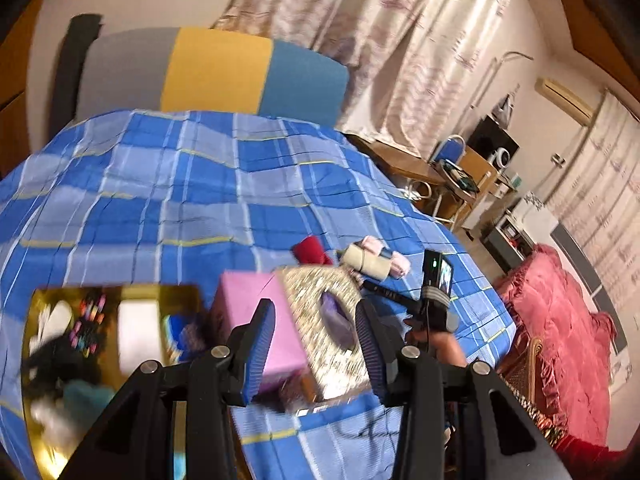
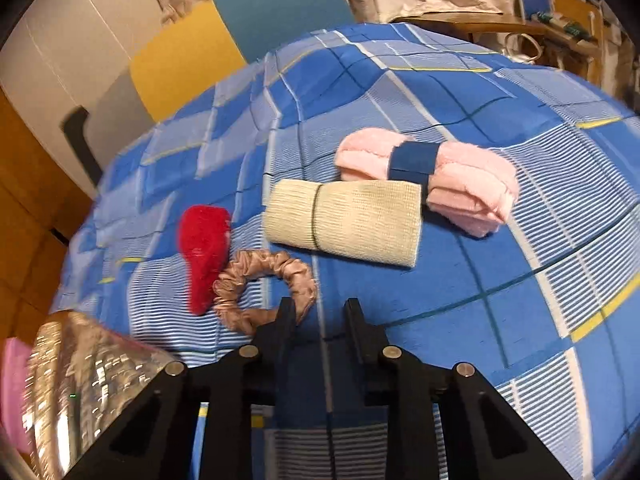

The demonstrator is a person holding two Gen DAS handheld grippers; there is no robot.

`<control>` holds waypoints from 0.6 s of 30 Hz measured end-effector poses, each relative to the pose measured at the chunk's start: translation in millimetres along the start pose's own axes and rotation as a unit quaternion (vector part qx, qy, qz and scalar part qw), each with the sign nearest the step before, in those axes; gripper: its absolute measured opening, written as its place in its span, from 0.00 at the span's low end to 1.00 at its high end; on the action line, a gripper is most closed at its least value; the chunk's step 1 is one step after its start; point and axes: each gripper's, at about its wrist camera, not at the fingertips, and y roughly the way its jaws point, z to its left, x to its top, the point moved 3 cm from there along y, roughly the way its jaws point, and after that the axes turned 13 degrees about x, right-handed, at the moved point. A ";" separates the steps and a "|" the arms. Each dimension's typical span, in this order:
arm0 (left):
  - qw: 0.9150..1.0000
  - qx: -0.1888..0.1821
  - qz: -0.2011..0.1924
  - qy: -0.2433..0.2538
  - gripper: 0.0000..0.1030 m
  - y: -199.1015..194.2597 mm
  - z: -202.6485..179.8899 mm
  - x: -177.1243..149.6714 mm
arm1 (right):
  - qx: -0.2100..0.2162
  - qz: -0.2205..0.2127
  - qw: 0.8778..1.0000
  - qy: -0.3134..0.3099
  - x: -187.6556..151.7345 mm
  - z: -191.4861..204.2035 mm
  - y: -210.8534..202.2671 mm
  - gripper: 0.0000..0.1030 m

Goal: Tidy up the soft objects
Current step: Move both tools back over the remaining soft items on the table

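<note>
On the blue plaid bed lie a red plush piece (image 2: 204, 248), a tan satin scrunchie (image 2: 264, 284), a beige rolled cloth (image 2: 344, 220) and a pink towel roll with a blue band (image 2: 432, 176). My right gripper (image 2: 320, 312) is open and empty, its left finger touching the scrunchie's near edge. My left gripper (image 1: 316, 324) is open and empty, hovering over a pink box with a glittery top (image 1: 304, 320) that has a purple-lined opening. The right gripper (image 1: 432, 292) shows in the left wrist view beside the beige roll (image 1: 366, 264) and red piece (image 1: 310, 248).
A gold tray (image 1: 112, 344) with mixed small items sits on the bed left of the box. A grey, yellow and blue headboard cushion (image 1: 216, 72) stands at the far end. A red-covered wicker chair (image 1: 560, 344) and desks lie to the right of the bed.
</note>
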 end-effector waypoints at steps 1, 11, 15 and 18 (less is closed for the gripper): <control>1.000 0.003 -0.002 0.005 0.41 3.4 -3.4 6.6 | -0.008 0.005 1.000 -0.016 0.4 4.7 1.2 0.31; 0.997 0.006 0.075 0.036 0.41 77.3 -34.5 67.5 | -0.042 0.051 0.996 -0.064 6.6 30.6 46.9 0.72; 0.991 0.011 0.123 0.046 0.41 114.6 -45.4 78.2 | -0.049 0.049 0.994 -0.086 5.4 27.6 43.6 0.28; 0.984 -0.016 0.178 0.008 0.41 148.6 -47.5 83.4 | -0.036 0.028 0.997 -0.056 6.7 14.4 29.2 0.12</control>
